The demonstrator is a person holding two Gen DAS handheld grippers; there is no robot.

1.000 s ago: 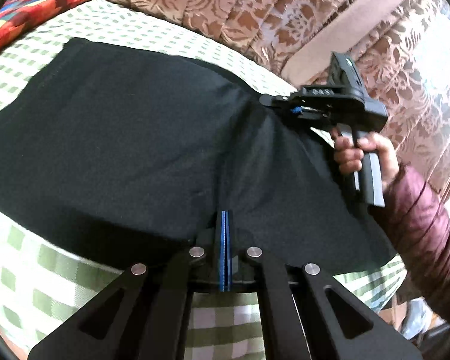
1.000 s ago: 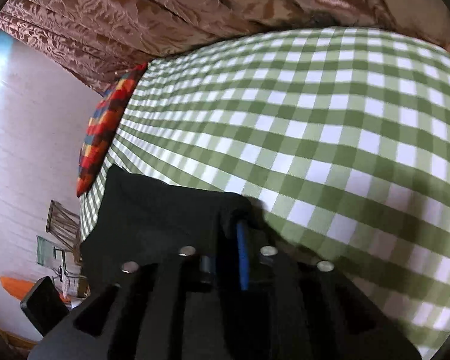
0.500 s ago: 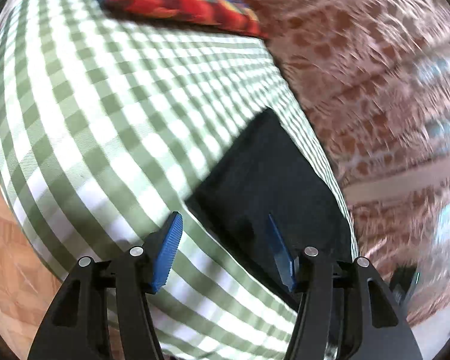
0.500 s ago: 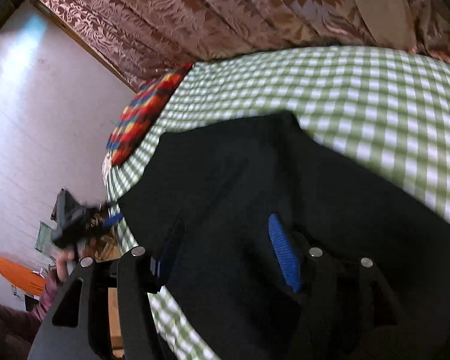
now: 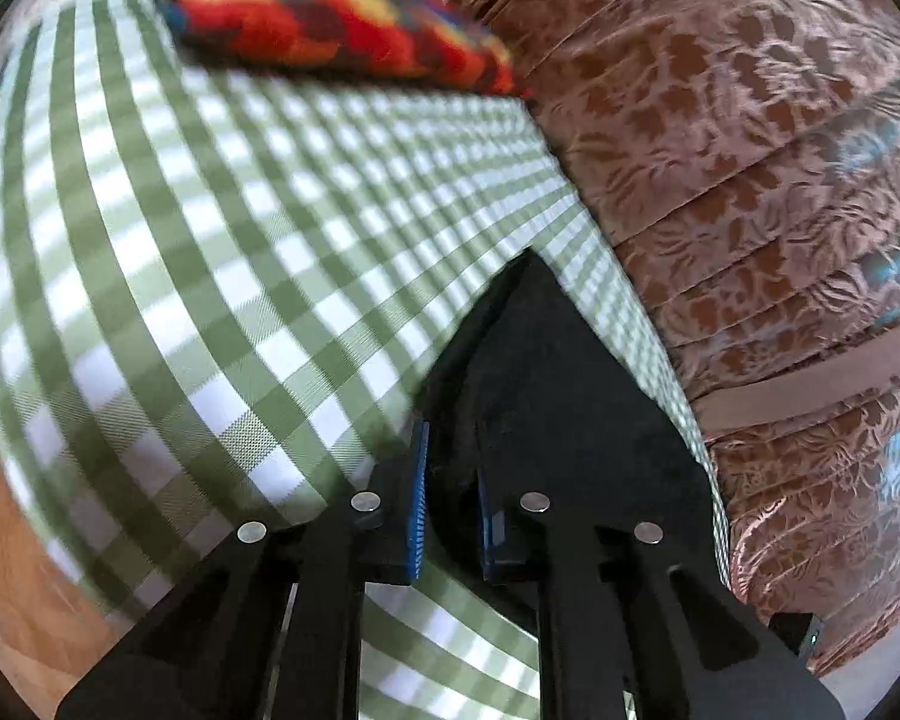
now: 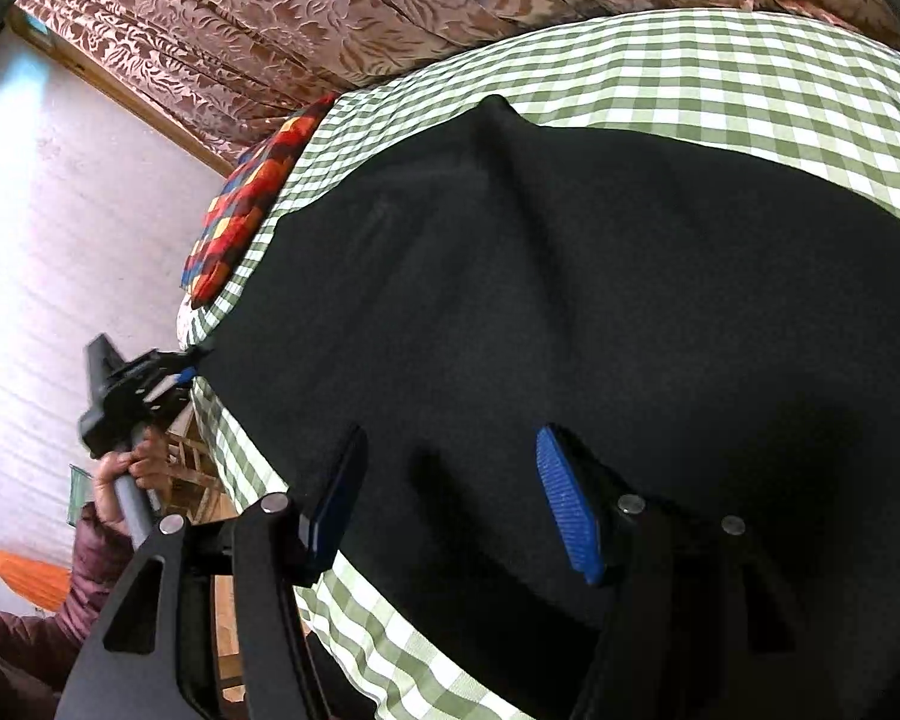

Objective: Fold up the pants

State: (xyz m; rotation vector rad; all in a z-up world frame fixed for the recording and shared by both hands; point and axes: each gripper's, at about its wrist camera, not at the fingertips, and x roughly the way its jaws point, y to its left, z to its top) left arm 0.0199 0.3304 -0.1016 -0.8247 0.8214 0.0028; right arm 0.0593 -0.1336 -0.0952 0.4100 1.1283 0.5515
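A: What fills the scene?

B: A bed with a green checked sheet (image 6: 720, 78), and the black pants (image 6: 570, 300) spread flat across it, reaching its near edge. Patterned curtains (image 5: 750, 180) hang behind, and a multicoloured cushion (image 5: 330, 6) lies at the far end.

A: And the tools?

B: The right gripper (image 6: 450, 498) hovers over the fabric with its jaws wide apart, gripping nothing. The left gripper (image 5: 450, 498) sits at a corner of the pants, pads narrowly apart with the cloth edge between them; I cannot tell if they pinch it.
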